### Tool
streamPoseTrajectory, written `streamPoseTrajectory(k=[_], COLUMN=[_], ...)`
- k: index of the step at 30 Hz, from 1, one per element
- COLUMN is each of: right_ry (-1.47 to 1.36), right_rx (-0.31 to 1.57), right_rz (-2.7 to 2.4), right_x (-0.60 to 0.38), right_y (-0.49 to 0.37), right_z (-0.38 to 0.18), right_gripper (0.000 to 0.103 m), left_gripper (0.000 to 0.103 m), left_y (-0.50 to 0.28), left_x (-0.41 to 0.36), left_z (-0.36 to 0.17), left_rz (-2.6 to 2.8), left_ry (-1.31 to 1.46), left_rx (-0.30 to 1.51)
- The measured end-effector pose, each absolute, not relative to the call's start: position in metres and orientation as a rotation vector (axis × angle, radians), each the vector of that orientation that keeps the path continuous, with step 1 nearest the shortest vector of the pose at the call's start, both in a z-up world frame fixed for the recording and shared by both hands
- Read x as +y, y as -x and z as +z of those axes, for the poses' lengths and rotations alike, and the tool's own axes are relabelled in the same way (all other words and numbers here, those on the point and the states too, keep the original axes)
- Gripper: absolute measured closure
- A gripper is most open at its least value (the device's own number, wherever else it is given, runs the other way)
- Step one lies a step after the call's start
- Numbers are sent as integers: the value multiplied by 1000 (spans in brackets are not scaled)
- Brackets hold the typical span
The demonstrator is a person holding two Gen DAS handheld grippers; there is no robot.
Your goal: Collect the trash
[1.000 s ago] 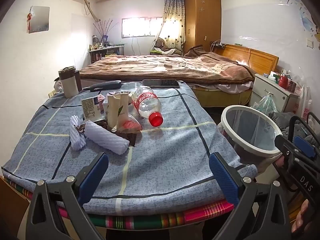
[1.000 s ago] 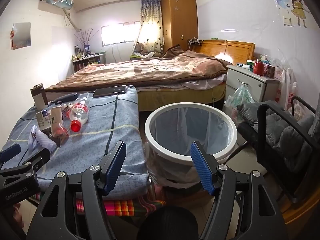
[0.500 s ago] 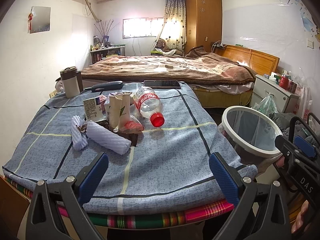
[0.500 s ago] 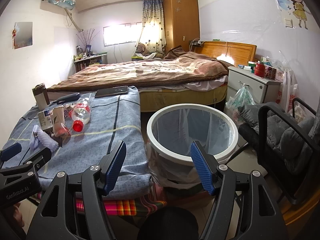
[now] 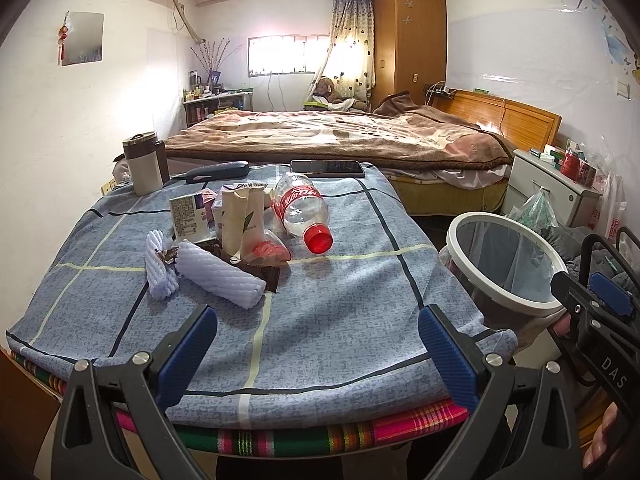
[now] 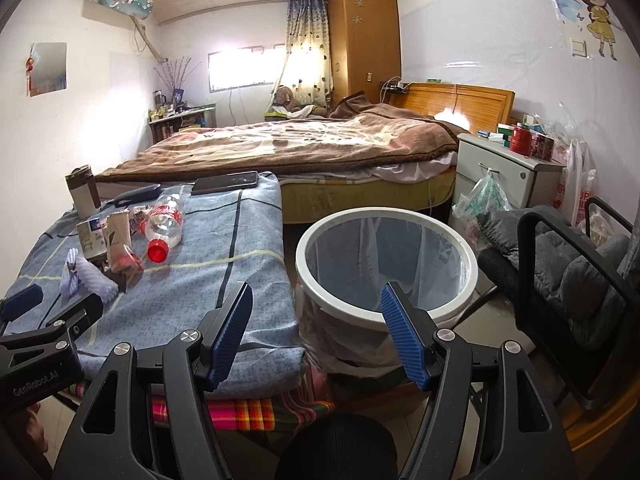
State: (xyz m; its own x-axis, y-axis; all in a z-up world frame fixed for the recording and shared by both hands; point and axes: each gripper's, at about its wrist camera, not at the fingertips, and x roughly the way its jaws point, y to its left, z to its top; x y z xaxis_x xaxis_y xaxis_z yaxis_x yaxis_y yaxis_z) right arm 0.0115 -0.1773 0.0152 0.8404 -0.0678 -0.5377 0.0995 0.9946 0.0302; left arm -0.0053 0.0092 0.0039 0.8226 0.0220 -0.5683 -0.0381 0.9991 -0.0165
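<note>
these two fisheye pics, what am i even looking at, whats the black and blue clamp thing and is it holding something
Each picture comes from a camera mounted on a hand-held gripper, looking out along its two blue-padded fingers. A person holds one in each hand. The left gripper faces a table covered by a blue cloth, with a pile of trash: a plastic bottle with a red cap, small cartons, wrappers and white foam sleeves. The right gripper faces a white-rimmed bin beside the table. Both are open and hold nothing.
</note>
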Motion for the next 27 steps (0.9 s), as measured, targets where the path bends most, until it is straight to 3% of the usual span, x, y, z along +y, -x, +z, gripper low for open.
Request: streamPoseTrajectory(k=[27], right_ry=[-56], right_rx=[563], right_rz=[-86], right_x=[-175], right_y=[-12], right_z=[16], right_gripper=[35], left_gripper=[1], left_y=[6], left_x=[10], left_z=[3], left_rz=[38], left_ry=[28], left_rx=[604])
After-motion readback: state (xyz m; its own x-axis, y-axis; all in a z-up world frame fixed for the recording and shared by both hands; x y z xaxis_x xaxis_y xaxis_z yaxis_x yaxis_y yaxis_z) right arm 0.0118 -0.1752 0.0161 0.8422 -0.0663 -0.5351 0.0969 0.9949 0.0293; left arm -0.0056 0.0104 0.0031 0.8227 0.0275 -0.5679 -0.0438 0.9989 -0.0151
